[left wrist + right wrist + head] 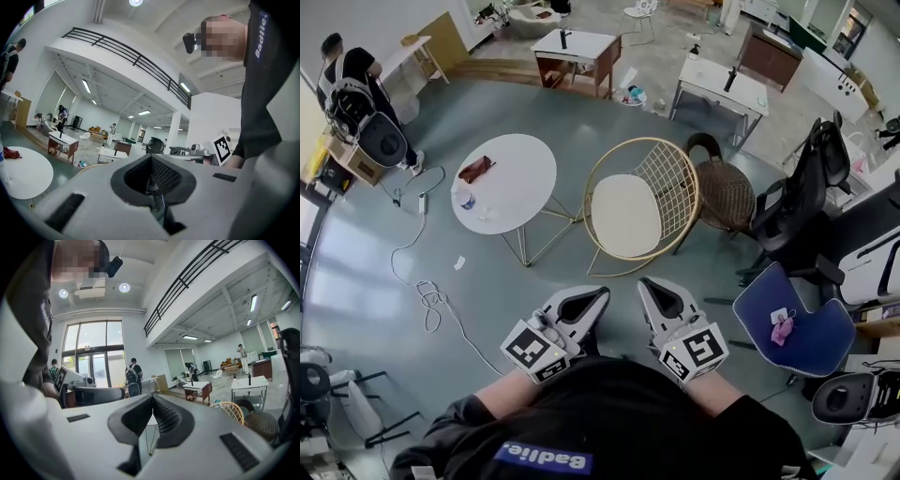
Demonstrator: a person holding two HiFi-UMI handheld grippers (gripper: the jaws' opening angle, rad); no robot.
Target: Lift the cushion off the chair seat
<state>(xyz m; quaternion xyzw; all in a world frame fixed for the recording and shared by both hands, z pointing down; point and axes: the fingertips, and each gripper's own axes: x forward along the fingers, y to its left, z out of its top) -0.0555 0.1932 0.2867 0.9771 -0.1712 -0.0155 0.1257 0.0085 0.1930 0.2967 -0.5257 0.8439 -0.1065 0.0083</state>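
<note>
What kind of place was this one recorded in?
Probably a large open workspace or lab hall: a white desk, a black office chair, a mezzanine railing overhead, and a wire chair holding a cushion.

Ahead of your right hand-held gripper [654,286], the wire chair [675,178] stands on the floor [544,281], the round cushion [625,216] lying on its seat.

The head camera looks steeply down from above the person, with left tongs [598,296] and right tongs [647,284] at bottom centre and the wire chair [664,183] mid-frame. Each tongs camera sits close behind its own tips, facing level across the hall; the left shares the round white worktop [22,173] with the head view, the right the chair.
</note>
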